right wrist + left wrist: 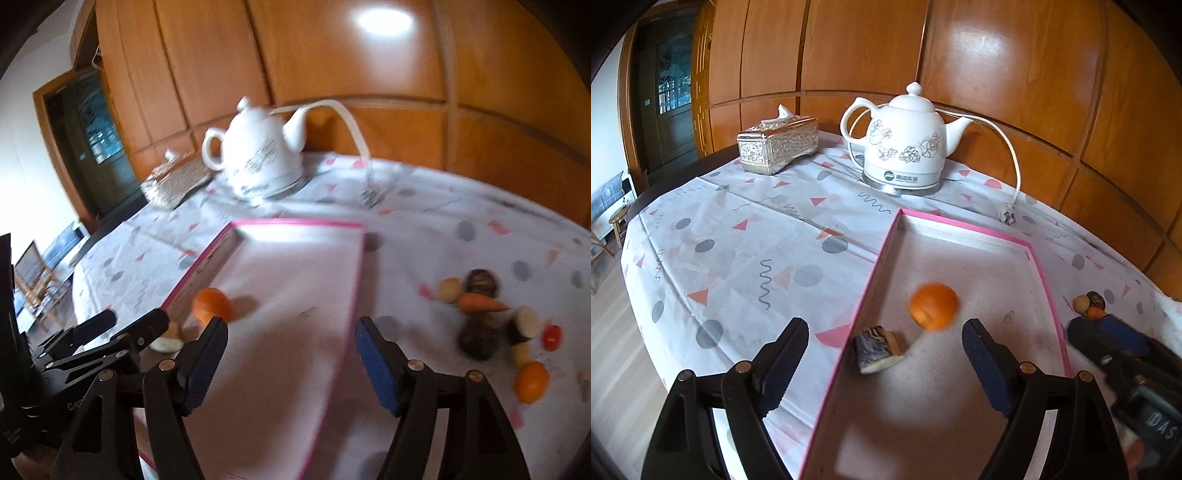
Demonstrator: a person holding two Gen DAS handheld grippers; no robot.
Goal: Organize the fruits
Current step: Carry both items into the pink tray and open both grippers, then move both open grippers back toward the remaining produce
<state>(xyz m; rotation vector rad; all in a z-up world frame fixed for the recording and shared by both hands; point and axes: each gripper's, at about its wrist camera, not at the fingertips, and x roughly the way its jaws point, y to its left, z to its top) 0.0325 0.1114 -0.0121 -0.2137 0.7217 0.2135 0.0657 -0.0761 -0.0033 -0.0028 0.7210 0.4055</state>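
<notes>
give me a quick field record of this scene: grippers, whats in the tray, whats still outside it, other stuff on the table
left gripper: open, nothing between the pads
right gripper: open, nothing between the pads
tray: pink-edged, shallow, on the patterned tablecloth
in tray: orange, blurred; striped cut piece beside it
outside tray: pile with carrot, small red piece, second orange and some brown and pale pieces
also on table: white kettle, unplugged cord, tissue box

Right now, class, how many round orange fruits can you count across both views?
2. One orange lies inside the pink-rimmed tray, beside a striped wedge. The other orange sits on the tablecloth, right of the tray, near the carrot. More may be hidden.
</notes>
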